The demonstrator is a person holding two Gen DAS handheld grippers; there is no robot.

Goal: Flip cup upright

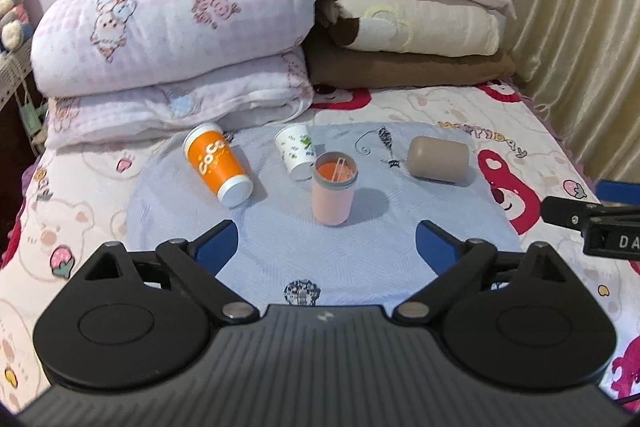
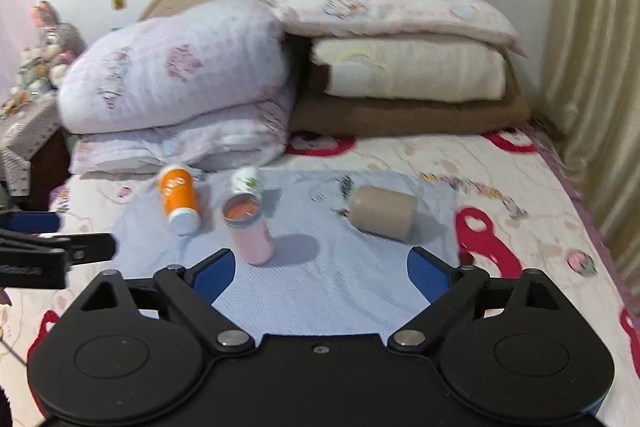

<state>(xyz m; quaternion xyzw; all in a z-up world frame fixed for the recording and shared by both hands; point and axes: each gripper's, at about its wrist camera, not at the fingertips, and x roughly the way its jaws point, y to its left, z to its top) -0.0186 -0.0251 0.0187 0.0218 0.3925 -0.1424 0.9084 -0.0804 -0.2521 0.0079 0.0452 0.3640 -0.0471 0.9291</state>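
Several cups sit on a light blue cloth on the bed. A pink cup stands upright, open mouth up; it also shows in the right wrist view. An orange "CoCo" cup lies on its side, as do a white printed cup and a tan cup. In the right wrist view the orange cup, white cup and tan cup also lie down. My left gripper is open and empty, short of the pink cup. My right gripper is open and empty over the cloth.
Folded quilts and stacked pillows fill the bed's far end by the headboard. A curtain hangs at the right. The right gripper's finger shows at the left wrist view's right edge; the left gripper's finger shows at the right wrist view's left edge.
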